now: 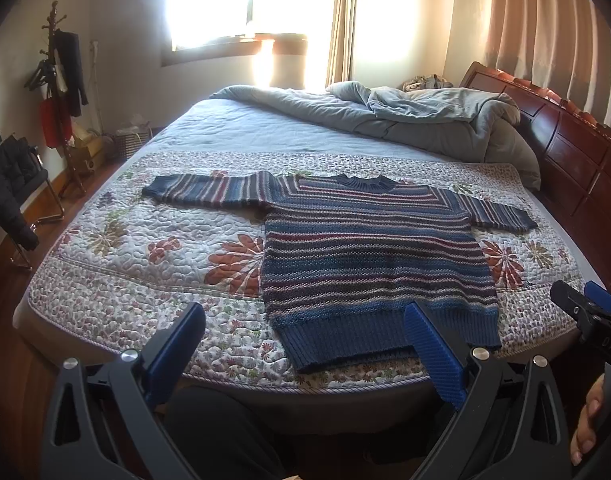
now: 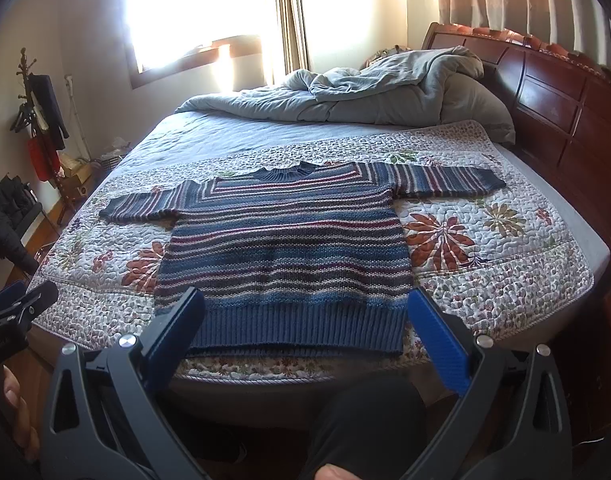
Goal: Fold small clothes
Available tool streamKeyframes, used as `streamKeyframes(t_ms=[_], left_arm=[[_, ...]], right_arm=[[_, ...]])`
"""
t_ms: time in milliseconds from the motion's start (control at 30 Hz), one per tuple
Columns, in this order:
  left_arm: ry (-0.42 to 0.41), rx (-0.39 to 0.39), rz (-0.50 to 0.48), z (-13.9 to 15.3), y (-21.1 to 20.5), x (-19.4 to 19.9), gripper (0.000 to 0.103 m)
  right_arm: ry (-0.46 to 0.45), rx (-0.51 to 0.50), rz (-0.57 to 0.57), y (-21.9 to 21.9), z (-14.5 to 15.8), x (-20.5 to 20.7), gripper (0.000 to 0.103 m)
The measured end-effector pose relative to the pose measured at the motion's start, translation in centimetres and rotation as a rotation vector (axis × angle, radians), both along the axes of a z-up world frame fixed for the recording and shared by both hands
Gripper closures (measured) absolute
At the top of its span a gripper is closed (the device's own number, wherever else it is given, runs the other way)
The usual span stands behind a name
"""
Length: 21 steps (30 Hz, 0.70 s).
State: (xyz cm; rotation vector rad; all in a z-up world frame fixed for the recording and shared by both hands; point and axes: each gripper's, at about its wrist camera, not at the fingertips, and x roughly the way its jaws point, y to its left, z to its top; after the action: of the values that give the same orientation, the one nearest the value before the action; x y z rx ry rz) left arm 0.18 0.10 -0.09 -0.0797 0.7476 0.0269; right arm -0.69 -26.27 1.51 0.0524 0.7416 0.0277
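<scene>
Chunky striped knit sweater (image 1: pixel 369 256) spread flat and face up on a quilted floral bedspread (image 1: pixel 145 264), sleeves stretched out to either side, ribbed collar toward the far side, thick ribbed blue hem close to the near edge of the bed. Puffy grey duvet (image 1: pixel 385 116) bunched in soft folds beyond, against a glossy dark wooden headboard (image 1: pixel 565 140).

Left gripper (image 1: pixel 305 348) held low in front of the bed edge, ridged blue pads spread wide, nothing between them, right pad overlapping the hem in view. Right gripper (image 2: pixel 305 344) likewise poised before the hem (image 2: pixel 297 328), fingers wide apart, clear of the knit.
</scene>
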Motion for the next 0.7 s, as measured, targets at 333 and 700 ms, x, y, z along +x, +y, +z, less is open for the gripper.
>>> streamKeyframes(t_ms=[333, 700], left_arm=[[0.008, -0.001, -0.001, -0.33, 0.09, 0.12, 0.004], [0.012, -0.002, -0.003, -0.47, 0.21, 0.24, 0.004]], right_arm=[[0.007, 0.0, 0.0, -0.05, -0.35, 0.02, 0.002], [0.011, 0.0, -0.002, -0.14, -0.48, 0.16, 0.002]])
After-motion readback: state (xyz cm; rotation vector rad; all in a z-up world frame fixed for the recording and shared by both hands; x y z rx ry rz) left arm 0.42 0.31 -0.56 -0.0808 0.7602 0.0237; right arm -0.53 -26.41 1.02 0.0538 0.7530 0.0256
